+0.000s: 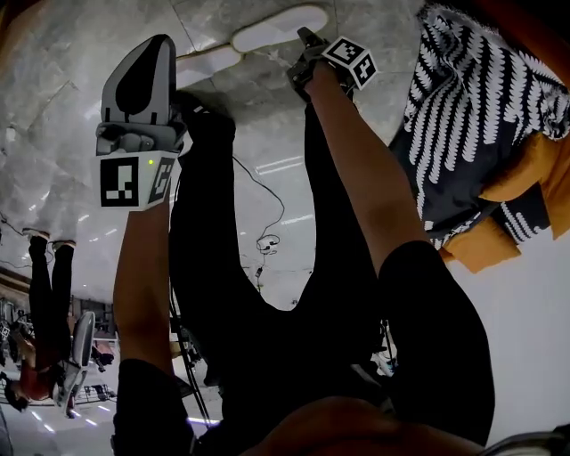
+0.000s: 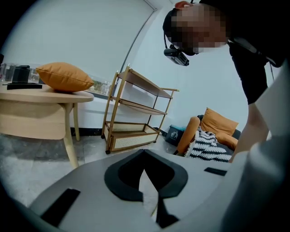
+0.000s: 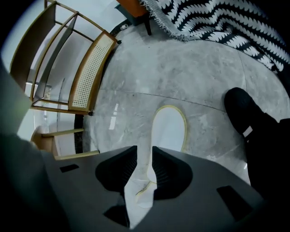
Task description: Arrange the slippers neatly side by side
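Note:
Two white slippers lie on the grey stone floor at the top of the head view. One slipper (image 1: 279,27) is at the tip of my right gripper (image 1: 307,43). The other slipper (image 1: 207,64) lies just left of it, beside my left gripper (image 1: 160,43). In the right gripper view the slipper (image 3: 168,129) stretches away from the jaws and its heel edge fills the narrow gap of my right gripper (image 3: 144,149), which is shut on it. My left gripper (image 2: 144,153) is lifted off the floor, faces the room and is shut with nothing in it.
A wooden shelf rack (image 2: 136,113) stands by the wall, also seen in the right gripper view as the rack (image 3: 68,59). A black-and-white blanket (image 1: 472,116) drapes an orange chair. A table (image 2: 45,97) carries an orange cushion. My black shoe (image 3: 247,113) is right of the slipper.

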The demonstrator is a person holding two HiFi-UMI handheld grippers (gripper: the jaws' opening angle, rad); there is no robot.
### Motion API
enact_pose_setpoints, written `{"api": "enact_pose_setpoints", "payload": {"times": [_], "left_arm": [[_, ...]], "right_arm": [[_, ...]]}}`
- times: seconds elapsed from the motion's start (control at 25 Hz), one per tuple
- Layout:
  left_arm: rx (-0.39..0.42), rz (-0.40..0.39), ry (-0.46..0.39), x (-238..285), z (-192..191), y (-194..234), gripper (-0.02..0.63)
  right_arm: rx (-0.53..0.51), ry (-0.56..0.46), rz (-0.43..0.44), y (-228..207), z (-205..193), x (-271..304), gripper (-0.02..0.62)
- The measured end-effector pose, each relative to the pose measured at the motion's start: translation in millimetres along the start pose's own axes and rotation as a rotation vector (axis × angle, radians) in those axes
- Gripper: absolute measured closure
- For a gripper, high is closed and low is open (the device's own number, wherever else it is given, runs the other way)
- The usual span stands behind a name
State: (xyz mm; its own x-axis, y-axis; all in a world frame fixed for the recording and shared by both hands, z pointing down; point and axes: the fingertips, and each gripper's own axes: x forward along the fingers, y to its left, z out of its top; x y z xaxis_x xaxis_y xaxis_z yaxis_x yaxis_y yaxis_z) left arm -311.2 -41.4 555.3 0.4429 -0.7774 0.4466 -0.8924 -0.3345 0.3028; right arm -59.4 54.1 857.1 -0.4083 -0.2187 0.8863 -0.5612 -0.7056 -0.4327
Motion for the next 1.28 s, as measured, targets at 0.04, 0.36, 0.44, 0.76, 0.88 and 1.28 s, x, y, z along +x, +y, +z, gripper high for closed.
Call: {"api": "enact_pose_setpoints", "payload": {"times": [0.04, 0.36, 0.44, 0.76, 0.88, 1.28], "left_arm": [[0.004, -0.003, 0.001, 1, -2, -1, 0.591], [0.018, -0.022, 0.02, 5, -22, -4, 0.591], [0.025, -0.027, 0.027, 4, -27, -1, 0.591], [0.029, -0.017, 0.033, 3, -38, 12, 0.591], [0.029, -0.018, 0.036, 1, -38, 10, 0.591], [0.027, -0.023, 0.023, -5, -10, -7, 0.591]], "right_arm": [[0.014, 0.0, -0.001, -4, -1, 4, 0.477], [0.072, 0.051, 0.0, -27, -10, 38, 0.477], [0.077, 0.054, 0.002, -27, -12, 45, 0.478], [0.051, 0.056, -0.032, -35, -13, 63, 0.524], [0.029, 0.06, -0.039, -32, -12, 61, 0.547], [-0.121, 0.061, -0.049, -4, 0, 17, 0.554]]}}
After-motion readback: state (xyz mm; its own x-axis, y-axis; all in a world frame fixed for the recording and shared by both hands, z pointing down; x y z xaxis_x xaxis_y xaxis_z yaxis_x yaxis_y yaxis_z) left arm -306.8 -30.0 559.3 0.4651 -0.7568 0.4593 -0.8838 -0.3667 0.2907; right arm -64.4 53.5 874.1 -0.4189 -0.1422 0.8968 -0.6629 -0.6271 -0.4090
